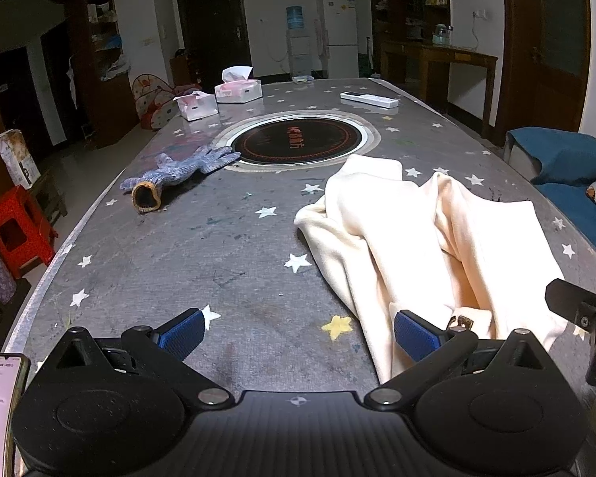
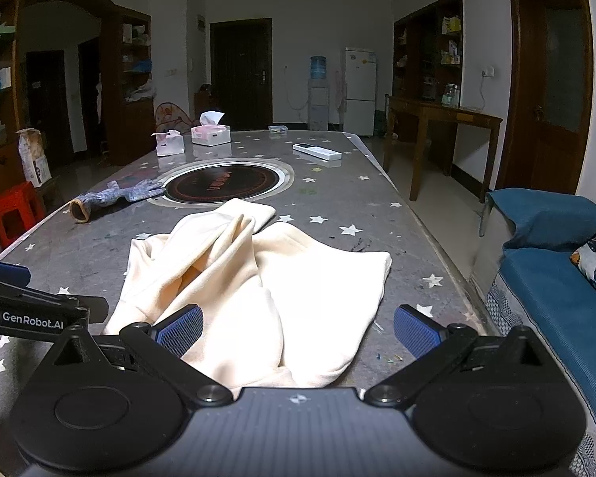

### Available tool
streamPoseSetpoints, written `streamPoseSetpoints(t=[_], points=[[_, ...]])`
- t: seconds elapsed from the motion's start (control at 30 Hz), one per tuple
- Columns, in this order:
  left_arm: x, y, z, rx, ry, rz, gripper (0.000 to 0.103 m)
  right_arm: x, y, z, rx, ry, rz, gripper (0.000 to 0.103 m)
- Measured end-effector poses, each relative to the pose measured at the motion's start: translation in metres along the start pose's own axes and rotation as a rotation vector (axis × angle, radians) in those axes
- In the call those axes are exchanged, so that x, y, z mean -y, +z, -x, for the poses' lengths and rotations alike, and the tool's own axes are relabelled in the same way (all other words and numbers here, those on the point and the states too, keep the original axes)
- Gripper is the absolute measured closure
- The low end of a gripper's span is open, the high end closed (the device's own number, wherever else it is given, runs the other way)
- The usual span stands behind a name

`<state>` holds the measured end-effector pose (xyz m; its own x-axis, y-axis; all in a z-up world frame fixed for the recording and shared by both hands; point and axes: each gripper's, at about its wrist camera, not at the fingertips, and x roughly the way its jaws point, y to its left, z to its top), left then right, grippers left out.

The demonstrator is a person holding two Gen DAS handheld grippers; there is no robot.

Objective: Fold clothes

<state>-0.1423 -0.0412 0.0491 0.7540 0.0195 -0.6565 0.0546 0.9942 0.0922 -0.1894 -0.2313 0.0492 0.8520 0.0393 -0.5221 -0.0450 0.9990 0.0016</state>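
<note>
A cream garment [image 1: 425, 238] lies rumpled on the grey star-patterned table [image 1: 218, 246], to the right in the left wrist view. In the right wrist view the cream garment [image 2: 266, 278] is spread straight ahead. My left gripper [image 1: 298, 332] is open above the table, its right finger over the garment's near edge, holding nothing. My right gripper [image 2: 298, 332] is open too, with the garment's near hem lying between its blue pads and nothing pinched. The right gripper's black body [image 1: 588, 318] shows at the right edge of the left wrist view. The left gripper [image 2: 4, 274] shows at the left in the right wrist view.
A blue-grey knit glove [image 1: 178, 175] lies at the left, beside the round black hotplate [image 1: 298, 141] set in the table. Two tissue boxes [image 1: 238, 89] and a white remote [image 1: 369, 99] are at the far end. A blue sofa [image 2: 556, 278] flanks the right edge, a red stool [image 1: 18, 230] the left.
</note>
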Motion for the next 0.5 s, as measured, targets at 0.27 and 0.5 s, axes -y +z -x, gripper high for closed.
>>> streamPoseSetpoints(t=[0.27,0.5], points=[[-0.0010,-0.0018,-0.0003,-0.003,0.001,-0.001,0.000,-0.0038,-0.0010,-0.0008,-0.012,0.013,0.015,0.000],[-0.0002,-0.0033,-0.0011,-0.009,-0.004,-0.006,0.000,-0.0034,-0.0019,-0.0019,-0.016,0.010,0.016,0.000]])
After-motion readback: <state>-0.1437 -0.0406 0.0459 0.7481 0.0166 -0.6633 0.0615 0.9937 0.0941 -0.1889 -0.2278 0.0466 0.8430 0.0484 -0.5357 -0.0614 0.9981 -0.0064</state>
